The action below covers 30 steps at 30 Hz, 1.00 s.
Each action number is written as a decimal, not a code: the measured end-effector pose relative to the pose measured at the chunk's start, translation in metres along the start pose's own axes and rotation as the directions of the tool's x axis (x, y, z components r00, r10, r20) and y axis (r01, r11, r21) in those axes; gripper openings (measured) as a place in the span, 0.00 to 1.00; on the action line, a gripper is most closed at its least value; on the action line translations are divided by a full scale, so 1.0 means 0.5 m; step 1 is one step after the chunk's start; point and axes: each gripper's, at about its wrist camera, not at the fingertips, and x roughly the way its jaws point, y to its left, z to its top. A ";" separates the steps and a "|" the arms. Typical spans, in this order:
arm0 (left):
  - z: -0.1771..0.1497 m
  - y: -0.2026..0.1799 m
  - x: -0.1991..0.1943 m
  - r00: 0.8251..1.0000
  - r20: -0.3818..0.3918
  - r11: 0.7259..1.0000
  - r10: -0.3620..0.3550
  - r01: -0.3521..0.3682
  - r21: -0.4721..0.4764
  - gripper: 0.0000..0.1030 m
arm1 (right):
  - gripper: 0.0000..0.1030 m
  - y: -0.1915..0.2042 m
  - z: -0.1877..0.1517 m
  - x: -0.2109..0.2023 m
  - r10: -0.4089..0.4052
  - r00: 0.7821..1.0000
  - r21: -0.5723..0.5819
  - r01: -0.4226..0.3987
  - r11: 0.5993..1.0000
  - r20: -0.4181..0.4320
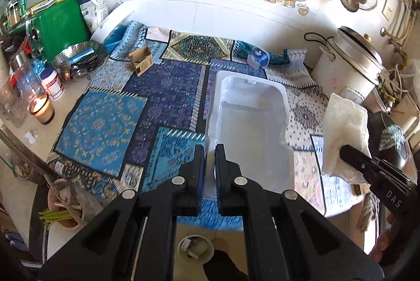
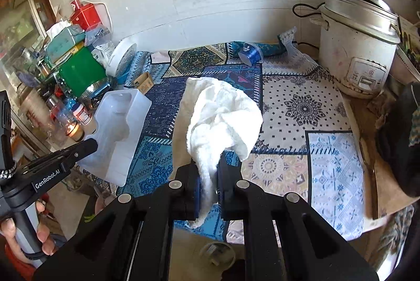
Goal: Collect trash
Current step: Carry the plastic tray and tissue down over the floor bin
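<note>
My left gripper [image 1: 209, 155] is shut on the near rim of a white plastic bin [image 1: 249, 120] and holds it above the patterned cloth; the bin also shows in the right wrist view [image 2: 118, 128] at the left. My right gripper [image 2: 208, 176] is shut on a crumpled white paper towel [image 2: 223, 115], held up to the right of the bin; the towel also shows in the left wrist view [image 1: 344, 134]. A small cardboard box [image 1: 140, 61] and a blue plastic cup [image 1: 258, 58] on its side lie on the cloth at the back. A small paper scrap [image 1: 31, 136] lies at the left.
A rice cooker [image 2: 359, 44] stands at the right. A green box [image 1: 63, 29], jars and a lit candle [image 1: 42, 107] crowd the left. A steel basket [image 1: 78, 63] sits near them. Pans hang on the tiled wall. A small round bin [image 1: 195, 246] is on the floor below.
</note>
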 end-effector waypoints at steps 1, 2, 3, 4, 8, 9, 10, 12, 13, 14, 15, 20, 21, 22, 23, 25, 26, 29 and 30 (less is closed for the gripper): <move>-0.015 0.009 -0.010 1.000 -0.004 1.000 -0.003 0.003 0.002 0.06 | 0.09 0.014 -0.018 -0.007 -0.009 1.000 0.005 0.009 1.000 0.000; -0.035 0.023 -0.024 1.000 -0.010 1.000 -0.007 0.007 0.006 0.06 | 0.09 0.026 -0.034 -0.013 -0.014 1.000 0.009 0.014 1.000 -0.004; -0.053 0.034 -0.037 1.000 -0.013 1.000 -0.010 0.010 0.009 0.06 | 0.09 0.039 -0.052 -0.018 -0.018 1.000 0.010 0.018 1.000 -0.009; -0.071 0.046 -0.049 1.000 -0.016 1.000 -0.009 0.009 0.013 0.06 | 0.09 0.053 -0.071 -0.023 -0.024 1.000 0.013 0.024 1.000 -0.015; -0.150 0.093 -0.097 0.999 -0.041 0.999 0.001 0.001 0.039 0.06 | 0.09 0.095 -0.154 -0.048 -0.026 0.999 0.038 0.028 0.999 -0.041; -0.167 0.101 -0.104 0.999 -0.048 0.999 0.007 -0.004 0.050 0.06 | 0.09 0.103 -0.173 -0.051 -0.029 0.998 0.039 0.031 0.999 -0.049; -0.186 0.110 -0.108 0.998 -0.058 0.998 0.016 -0.012 0.062 0.06 | 0.09 0.111 -0.193 -0.051 -0.031 0.998 0.041 0.034 0.999 -0.061; -0.220 0.125 -0.109 0.996 -0.090 0.997 0.021 -0.015 0.071 0.06 | 0.09 0.121 -0.227 -0.047 -0.032 0.996 0.054 0.037 0.998 -0.089; -0.236 0.133 -0.104 0.993 -0.114 0.998 0.016 -0.008 0.068 0.06 | 0.09 0.124 -0.244 -0.043 -0.035 0.994 0.063 0.042 0.997 -0.106; -0.249 0.139 -0.099 0.991 -0.134 0.998 0.011 -0.003 0.063 0.06 | 0.09 0.127 -0.259 -0.041 -0.037 0.992 0.073 0.046 0.996 -0.120; -0.265 0.145 -0.093 0.988 -0.157 0.998 0.008 0.002 0.058 0.06 | 0.09 0.129 -0.274 -0.039 -0.034 0.990 0.084 0.045 0.995 -0.133; -0.333 0.161 -0.059 0.973 -0.232 0.999 0.012 -0.002 0.042 0.06 | 0.09 0.127 -0.332 -0.017 -0.045 0.977 0.091 0.065 0.994 -0.207; -0.345 0.163 -0.050 0.970 -0.245 0.999 0.013 -0.004 0.038 0.06 | 0.09 0.124 -0.343 -0.010 -0.049 0.974 0.087 0.069 0.994 -0.221; -0.360 0.163 -0.038 0.966 -0.259 0.999 0.018 -0.008 0.037 0.06 | 0.09 0.116 -0.352 0.001 -0.050 0.970 0.086 0.072 0.994 -0.238; -0.375 0.162 -0.025 0.961 -0.274 0.999 0.026 -0.016 0.039 0.06 | 0.09 0.111 -0.364 0.010 -0.050 0.966 0.087 0.074 0.993 -0.252; -0.400 0.161 0.003 0.951 -0.307 0.999 0.039 -0.028 0.041 0.06 | 0.09 0.091 -0.389 0.035 -0.049 0.957 0.095 0.080 0.992 -0.286; -0.418 0.159 0.023 0.944 -0.328 0.998 0.046 -0.034 0.043 0.06 | 0.09 0.083 -0.402 0.047 -0.051 0.952 0.098 0.084 0.992 -0.301; -0.470 0.153 0.082 0.922 -0.379 0.997 0.075 -0.056 0.062 0.06 | 0.09 0.044 -0.448 0.092 -0.048 0.934 0.117 0.095 0.989 -0.354; -0.488 0.150 0.101 0.916 -0.391 0.995 0.089 -0.065 0.072 0.06 | 0.09 0.029 -0.466 0.109 -0.048 0.928 0.122 0.099 0.988 -0.370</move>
